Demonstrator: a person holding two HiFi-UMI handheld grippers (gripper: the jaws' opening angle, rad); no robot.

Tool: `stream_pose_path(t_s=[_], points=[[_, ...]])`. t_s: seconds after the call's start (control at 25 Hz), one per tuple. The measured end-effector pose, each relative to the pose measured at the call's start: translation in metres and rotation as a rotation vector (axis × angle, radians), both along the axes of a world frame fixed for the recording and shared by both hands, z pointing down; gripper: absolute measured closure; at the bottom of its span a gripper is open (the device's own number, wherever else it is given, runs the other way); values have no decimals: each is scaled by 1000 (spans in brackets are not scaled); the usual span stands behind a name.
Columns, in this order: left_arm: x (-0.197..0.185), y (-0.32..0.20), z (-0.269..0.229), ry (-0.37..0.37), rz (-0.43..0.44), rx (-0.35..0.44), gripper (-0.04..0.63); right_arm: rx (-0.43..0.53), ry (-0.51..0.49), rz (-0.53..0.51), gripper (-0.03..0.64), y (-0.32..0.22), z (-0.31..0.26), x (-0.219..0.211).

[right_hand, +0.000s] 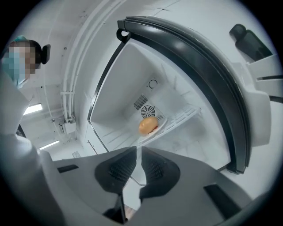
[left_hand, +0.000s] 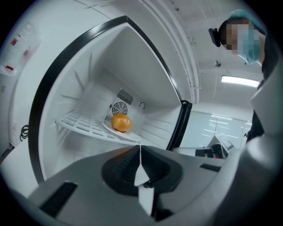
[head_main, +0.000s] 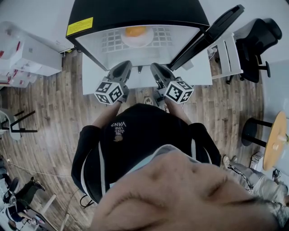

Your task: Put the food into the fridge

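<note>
Head view puts you in front of the open white-lined fridge with the black casing (head_main: 135, 11), and its main job looks done. The round orange food item (head_main: 135, 31) is already inside, resting on a shallow white plate (head_main: 137, 42) on the white wire shelf (head_main: 108, 41). It lies about midway between the shelf's left and right edges and toward its back edge.

From your left gripper view, the food (left_hand: 121, 122) sits on the plate (left_hand: 131, 135) just in front of the round fan grille (left_hand: 118, 108) on the rear wall. It is well apart from both tools.

Your left gripper (left_hand: 139, 151) has its jaws pressed together with nothing between them. Your right gripper (right_hand: 137, 152) also has its jaws drawn together, with only a sliver of daylight near the tips, and it carries nothing. In the head view both tools hang side by side just outside the fridge opening, the left gripper (head_main: 125, 66) and the right gripper (head_main: 155, 67) pointing inward.

By my reading, placing is finished and what remains is closing up. The black fridge door (head_main: 212, 31) stands swung wide at the right edge of the opening. No other food shows within your reach in these views, so you probably have nothing more to load. Whether more waits elsewhere I cannot tell.
</note>
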State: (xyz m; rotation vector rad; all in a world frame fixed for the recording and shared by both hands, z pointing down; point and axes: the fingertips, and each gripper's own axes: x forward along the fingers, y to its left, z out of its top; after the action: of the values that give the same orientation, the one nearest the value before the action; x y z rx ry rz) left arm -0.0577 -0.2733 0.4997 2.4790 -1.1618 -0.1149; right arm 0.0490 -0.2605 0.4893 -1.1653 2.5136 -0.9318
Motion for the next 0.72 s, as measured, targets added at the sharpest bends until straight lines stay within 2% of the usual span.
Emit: stream_pose_path(t_s=[0.72], points=[[-23, 54, 6, 34, 29, -19, 574, 20, 112, 46, 598, 42, 6, -16]])
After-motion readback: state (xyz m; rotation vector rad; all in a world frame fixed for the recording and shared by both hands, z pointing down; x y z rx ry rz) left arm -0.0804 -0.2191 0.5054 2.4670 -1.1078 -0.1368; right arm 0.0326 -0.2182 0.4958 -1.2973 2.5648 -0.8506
